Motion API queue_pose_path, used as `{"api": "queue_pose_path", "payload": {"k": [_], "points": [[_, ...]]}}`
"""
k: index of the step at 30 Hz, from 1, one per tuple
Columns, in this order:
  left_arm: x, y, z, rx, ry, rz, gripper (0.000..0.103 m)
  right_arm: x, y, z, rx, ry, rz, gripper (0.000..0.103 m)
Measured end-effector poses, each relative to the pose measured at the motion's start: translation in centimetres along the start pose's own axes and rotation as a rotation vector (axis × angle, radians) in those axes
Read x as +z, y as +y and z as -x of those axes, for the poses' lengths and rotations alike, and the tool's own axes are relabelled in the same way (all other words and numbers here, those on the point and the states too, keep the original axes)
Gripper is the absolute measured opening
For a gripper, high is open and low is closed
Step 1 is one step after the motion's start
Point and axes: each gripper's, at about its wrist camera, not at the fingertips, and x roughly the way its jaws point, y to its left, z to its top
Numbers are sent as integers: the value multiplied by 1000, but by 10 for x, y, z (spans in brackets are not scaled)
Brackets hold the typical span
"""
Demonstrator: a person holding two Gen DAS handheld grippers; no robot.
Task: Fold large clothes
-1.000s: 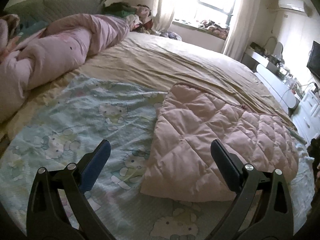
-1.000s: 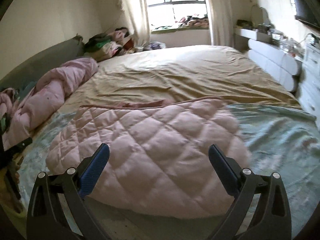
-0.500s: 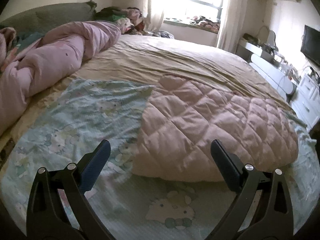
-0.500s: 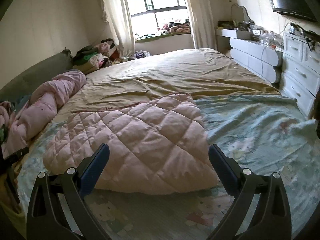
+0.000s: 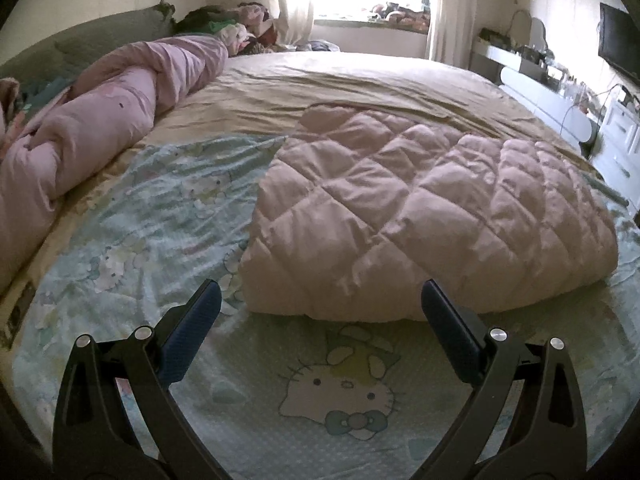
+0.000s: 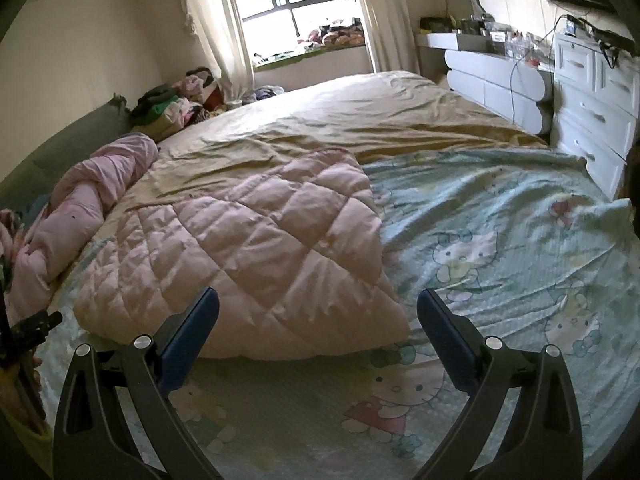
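A pink quilted padded garment [image 5: 420, 220] lies folded into a thick rectangle on the bed, also seen in the right wrist view [image 6: 256, 256]. It rests on a pale blue cartoon-cat sheet [image 5: 340, 392] [image 6: 500, 248]. My left gripper [image 5: 320, 308] is open, held short of the garment's near edge, with nothing between its blue-padded fingers. Just short of the garment's near right corner, my right gripper [image 6: 318, 312] also stands open and holds nothing.
A rolled pink duvet [image 5: 104, 120] lies along the left side of the bed. A tan bedspread [image 6: 360, 120] covers the far half. White drawers [image 6: 592, 104] and a dresser stand at the right. A clothes pile [image 6: 176, 104] sits near the window.
Both grippers have drawn back toward the near edge of the bed, so more of the cartoon sheet shows in front of the garment. Both stayed open.
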Motion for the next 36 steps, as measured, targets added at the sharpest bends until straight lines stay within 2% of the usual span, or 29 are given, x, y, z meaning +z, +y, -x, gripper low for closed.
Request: {"api": "queue_pose_path", "payload": {"k": [7, 14, 19, 24, 26, 34, 36], "points": [[-6, -6, -25, 10, 53, -19, 94, -3, -13, -37, 4, 65, -20, 99], [-1, 13, -46, 8, 86, 30, 94, 1, -32, -79, -3, 139, -97, 99], [9, 37, -60, -20, 100, 107, 94, 5, -49, -112, 58, 217, -180, 99], [16, 60, -73, -50, 119, 170, 94, 4, -65, -150, 138, 332, -258, 99], [18, 70, -80, -70, 125, 195, 94, 7, -66, -157, 156, 342, -254, 99], [10, 102, -114, -272, 154, 366, 94, 14, -71, -185, 235, 403, -264, 99], [11, 103, -120, -299, 166, 386, 94, 15, -73, -188, 266, 421, -268, 99]]}}
